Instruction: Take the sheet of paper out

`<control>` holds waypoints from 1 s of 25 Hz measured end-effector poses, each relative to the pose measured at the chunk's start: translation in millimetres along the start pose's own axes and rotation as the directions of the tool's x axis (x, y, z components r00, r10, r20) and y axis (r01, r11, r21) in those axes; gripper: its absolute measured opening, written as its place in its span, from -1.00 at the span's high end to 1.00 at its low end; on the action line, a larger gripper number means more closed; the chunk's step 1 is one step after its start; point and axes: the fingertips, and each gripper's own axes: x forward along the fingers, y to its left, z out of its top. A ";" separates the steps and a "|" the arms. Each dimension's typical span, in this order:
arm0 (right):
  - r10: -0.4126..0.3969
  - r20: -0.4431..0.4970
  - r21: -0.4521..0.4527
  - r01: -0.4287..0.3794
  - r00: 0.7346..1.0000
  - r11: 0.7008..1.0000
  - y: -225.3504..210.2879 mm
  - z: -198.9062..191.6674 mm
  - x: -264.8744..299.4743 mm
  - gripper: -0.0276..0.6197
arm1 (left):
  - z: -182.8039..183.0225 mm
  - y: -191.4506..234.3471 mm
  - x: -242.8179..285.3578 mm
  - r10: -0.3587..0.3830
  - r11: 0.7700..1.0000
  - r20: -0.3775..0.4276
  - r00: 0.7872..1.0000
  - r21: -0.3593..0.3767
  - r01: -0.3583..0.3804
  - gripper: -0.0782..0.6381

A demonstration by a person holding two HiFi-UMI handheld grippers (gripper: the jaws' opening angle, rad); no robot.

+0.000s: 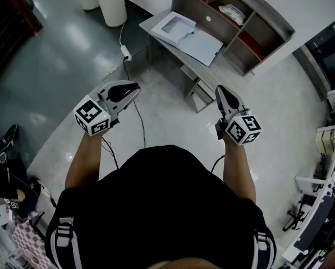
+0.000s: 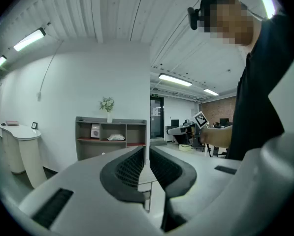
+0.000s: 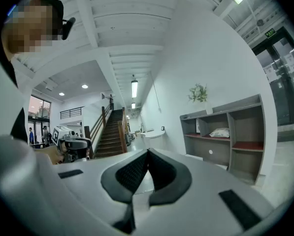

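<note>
A pale sheet of paper (image 1: 205,45) lies on a grey desk (image 1: 228,61) across the room, beside an open white box (image 1: 174,26). I stand well back from it, with both grippers held out at about waist height and pointing roughly level towards the desk. My left gripper (image 1: 137,87) has its jaws together with nothing between them; its tips (image 2: 146,150) meet in the left gripper view. My right gripper (image 1: 219,88) is also shut and empty, with its black pads (image 3: 137,173) closing to a point. Neither gripper touches anything.
A shelf unit (image 1: 243,24) stands on the desk's back edge; it also shows as the shelf (image 2: 112,134) and the shelf (image 3: 225,136). Under the desk sits a low step (image 1: 198,94). A power strip (image 1: 125,53) and its cable lie on the floor. White columns (image 1: 111,1) stand far left, and stairs (image 3: 110,132) lie beyond.
</note>
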 end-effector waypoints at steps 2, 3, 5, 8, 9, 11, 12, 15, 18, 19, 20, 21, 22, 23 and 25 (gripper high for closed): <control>0.001 -0.002 0.001 -0.001 1.000 1.000 2.4 0.0 3.7 0.87 | 1.1 6.3 -4.4 0.007 1.000 0.000 1.000 0.004 -0.007 0.63; 0.002 -0.003 0.001 -0.002 1.000 1.000 3.3 -0.2 5.6 0.87 | 1.6 9.2 -6.4 0.011 1.000 0.001 1.000 0.004 -0.011 0.63; 0.005 -0.006 0.001 -0.005 1.000 1.000 4.9 -1.3 8.4 0.87 | 2.2 12.7 -10.0 0.016 1.000 0.002 1.000 0.004 -0.016 0.63; 0.006 -0.009 0.004 -0.006 1.000 1.000 9.2 -2.0 11.2 0.87 | 2.3 15.1 -16.4 0.016 1.000 0.000 1.000 0.003 -0.016 0.63; 0.008 -0.009 0.005 -0.008 1.000 1.000 10.8 -1.5 12.5 0.87 | 2.5 16.5 -18.4 0.016 1.000 0.000 1.000 0.002 -0.016 0.63; 0.011 -0.004 0.006 -0.011 1.000 1.000 12.8 -0.2 14.6 0.87 | 1.7 19.2 -21.8 0.019 1.000 0.002 1.000 0.002 -0.019 0.63; 0.013 0.003 0.010 -0.013 1.000 1.000 13.3 0.8 15.1 0.87 | 1.0 20.3 -23.2 0.020 1.000 0.004 1.000 0.001 -0.020 0.63; 0.014 0.026 0.035 -0.015 1.000 0.999 12.5 6.0 16.6 0.87 | -1.3 23.9 -27.0 0.024 1.000 0.007 1.000 -0.004 -0.024 0.63; 0.006 0.022 0.043 -0.007 1.000 0.999 9.6 8.0 17.8 0.87 | -2.9 27.2 -27.3 0.028 1.000 0.008 1.000 -0.013 -0.028 0.63; 0.005 0.017 0.044 -0.006 1.000 0.999 8.2 8.0 17.8 0.87 | -3.3 27.9 -25.8 0.028 0.999 0.007 1.000 -0.016 -0.028 0.63; 0.006 0.012 0.046 -0.006 1.000 0.999 6.2 7.6 17.9 0.87 | -3.7 28.4 -23.6 0.027 0.999 0.005 1.000 -0.019 -0.027 0.63; 0.005 0.007 0.049 -0.005 1.000 0.999 3.4 6.5 18.2 0.87 | -4.2 29.1 -20.8 0.025 0.999 0.002 1.000 -0.020 -0.025 0.63; 0.003 0.003 0.053 -0.003 1.000 0.999 -0.3 4.9 19.1 0.87 | -4.9 30.0 -17.8 0.024 1.000 -0.001 1.000 -0.020 -0.024 0.63; 0.000 -0.001 0.060 0.000 1.000 0.998 -4.5 2.7 20.4 0.87 | -5.8 31.2 -14.8 0.023 1.000 -0.003 1.000 -0.020 -0.023 0.63; -0.005 -0.005 0.078 0.005 1.000 0.997 -13.4 -1.6 24.5 0.87 | -7.6 35.0 -8.9 0.023 1.000 -0.009 1.000 -0.019 -0.023 0.63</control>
